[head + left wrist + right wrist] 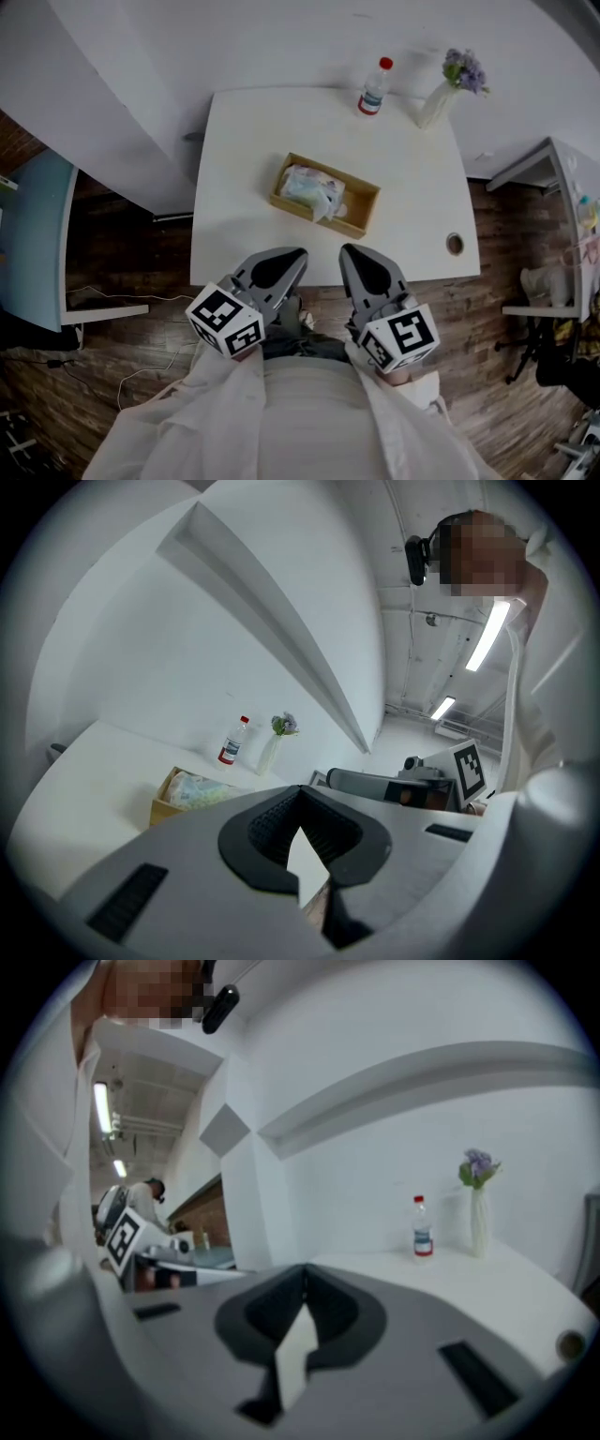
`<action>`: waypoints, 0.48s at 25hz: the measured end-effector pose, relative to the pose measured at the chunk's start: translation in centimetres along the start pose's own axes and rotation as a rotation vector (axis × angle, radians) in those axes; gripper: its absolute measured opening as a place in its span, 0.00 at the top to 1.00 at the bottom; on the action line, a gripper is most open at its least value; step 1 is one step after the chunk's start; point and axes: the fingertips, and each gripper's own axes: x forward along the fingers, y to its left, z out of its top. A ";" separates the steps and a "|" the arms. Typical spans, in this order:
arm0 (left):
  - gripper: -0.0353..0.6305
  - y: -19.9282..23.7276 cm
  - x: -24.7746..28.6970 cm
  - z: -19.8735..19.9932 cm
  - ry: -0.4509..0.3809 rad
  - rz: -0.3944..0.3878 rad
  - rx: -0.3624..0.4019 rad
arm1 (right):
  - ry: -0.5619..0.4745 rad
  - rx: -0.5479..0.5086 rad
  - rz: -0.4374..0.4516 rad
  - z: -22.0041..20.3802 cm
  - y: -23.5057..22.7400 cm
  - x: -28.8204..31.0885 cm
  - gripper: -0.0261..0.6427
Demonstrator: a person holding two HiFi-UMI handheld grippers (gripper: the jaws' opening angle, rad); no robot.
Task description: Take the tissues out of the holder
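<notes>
Two tools, L gripper (292, 257), R gripper (351, 253), both pressed together, empty, tissues (311, 189) partly hidden in holder (364, 202).

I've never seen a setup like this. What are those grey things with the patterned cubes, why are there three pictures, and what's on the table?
There is no robot here. A person holds two hand tools, each a two-jaw gripper with a marker cube. The top-down picture comes from a camera on the person's head. It shows the left gripper and the right gripper near the front edge of the white table. The other two pictures come from a camera riding on each gripper, looking along its jaws. Both pairs of jaws are closed and hold nothing. On the table is a wooden holder with a pack of tissues inside. Farther back stand a water bottle and a vase of flowers.
</notes>
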 end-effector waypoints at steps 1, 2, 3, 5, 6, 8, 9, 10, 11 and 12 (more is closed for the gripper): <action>0.92 0.4 0.2 0.5 0.004 -0.008 0.002 | -0.003 -0.001 -0.009 0.4 -0.2 0.3 0.94; 0.92 0.6 0.5 1.0 0.009 -0.018 0.005 | -0.008 -0.003 -0.020 0.8 -0.3 0.5 0.94; 0.92 0.9 0.7 1.5 0.014 -0.028 0.007 | -0.012 -0.005 -0.032 1.2 -0.6 0.7 0.94; 0.92 1.5 1.5 2.5 0.020 -0.055 0.014 | -0.020 -0.001 -0.063 1.9 -1.2 1.2 0.94; 0.92 1.7 1.8 3.0 0.022 -0.069 0.020 | -0.023 0.003 -0.078 2.2 -1.5 1.5 0.94; 0.92 2.4 2.1 3.5 0.033 -0.086 0.029 | -0.023 0.007 -0.102 2.5 -1.7 2.0 0.94; 0.92 2.8 2.1 3.6 0.040 -0.092 0.030 | -0.022 0.009 -0.111 2.5 -1.7 2.2 0.94; 0.92 3.2 2.1 3.5 0.048 -0.097 0.029 | -0.020 0.013 -0.119 2.4 -1.7 2.4 0.94; 0.92 3.5 2.2 3.5 0.056 -0.103 0.024 | -0.018 0.018 -0.126 2.3 -1.8 2.7 0.94; 0.92 3.9 2.3 3.4 0.064 -0.111 0.020 | -0.016 0.023 -0.131 2.1 -1.8 3.0 0.94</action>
